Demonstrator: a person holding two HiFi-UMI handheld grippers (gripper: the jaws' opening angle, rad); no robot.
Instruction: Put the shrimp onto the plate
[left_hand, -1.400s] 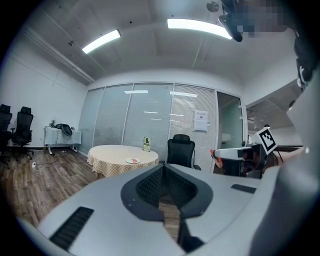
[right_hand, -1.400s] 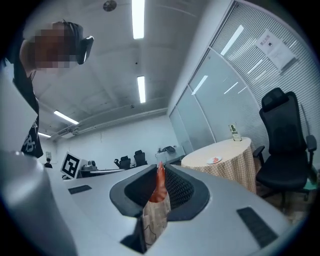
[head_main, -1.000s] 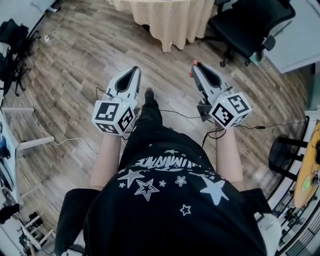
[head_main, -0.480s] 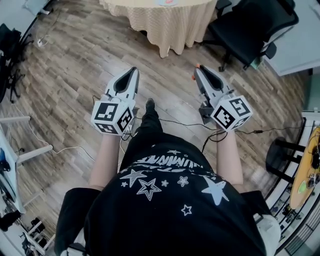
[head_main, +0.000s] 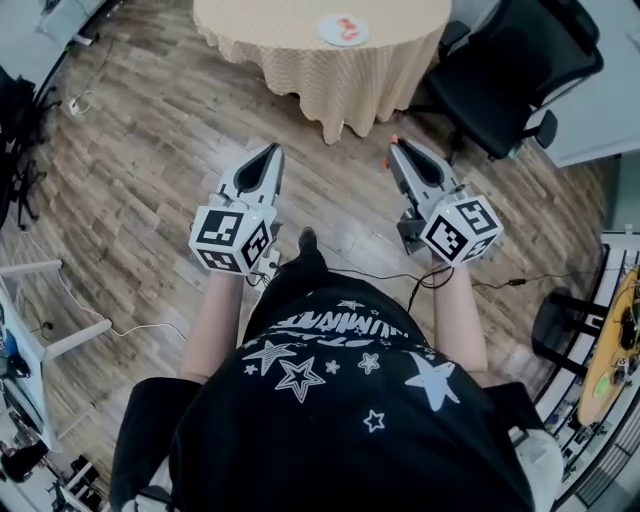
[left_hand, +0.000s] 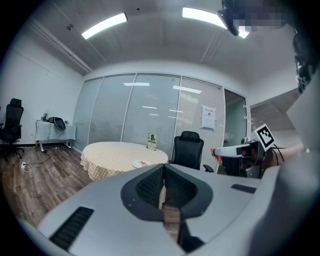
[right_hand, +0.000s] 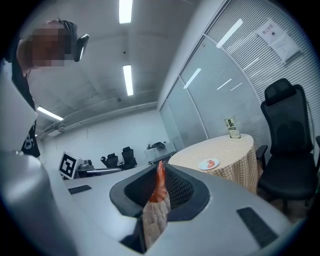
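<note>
Two grippers are held out low in front of the person, side by side over the wood floor. The right gripper is clamped on a shrimp. Its own view shows the orange body standing up between the jaws, but the head view only shows a tiny orange speck at the tip. The left gripper is pinched together with nothing in it. The plate sits on the round table at the top of the head view, well apart from both grippers, with a red piece on it. A black chair stands upper right.
</note>
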